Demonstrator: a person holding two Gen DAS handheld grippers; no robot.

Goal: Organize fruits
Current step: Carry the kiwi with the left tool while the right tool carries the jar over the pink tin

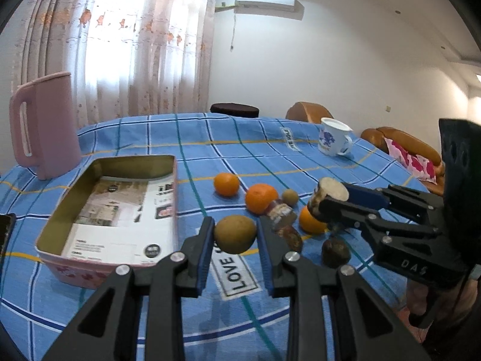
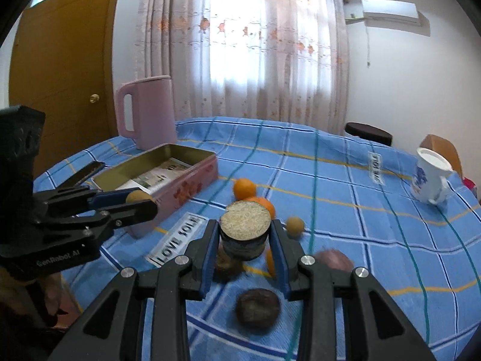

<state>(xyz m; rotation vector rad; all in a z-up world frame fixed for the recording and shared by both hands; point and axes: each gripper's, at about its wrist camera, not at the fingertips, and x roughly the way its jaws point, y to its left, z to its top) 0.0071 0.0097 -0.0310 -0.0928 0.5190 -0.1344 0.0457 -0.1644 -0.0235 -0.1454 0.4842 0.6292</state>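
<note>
Two tongs aloft, left tongs point(image 1: 235, 234) gripping kiwi point(image 1: 235, 233), right tongs point(image 2: 245, 240) gripping cut stub point(image 2: 244, 234)

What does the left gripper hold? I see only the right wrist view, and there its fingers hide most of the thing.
Observer: A round brownish fruit. In the left wrist view, the left gripper has one pad on each side of it, above the cloth.
Operator: Is there any fruit inside the tin?
Observer: No. The left wrist view looks down into the tin, and only printed paper lies on its floor.
</note>
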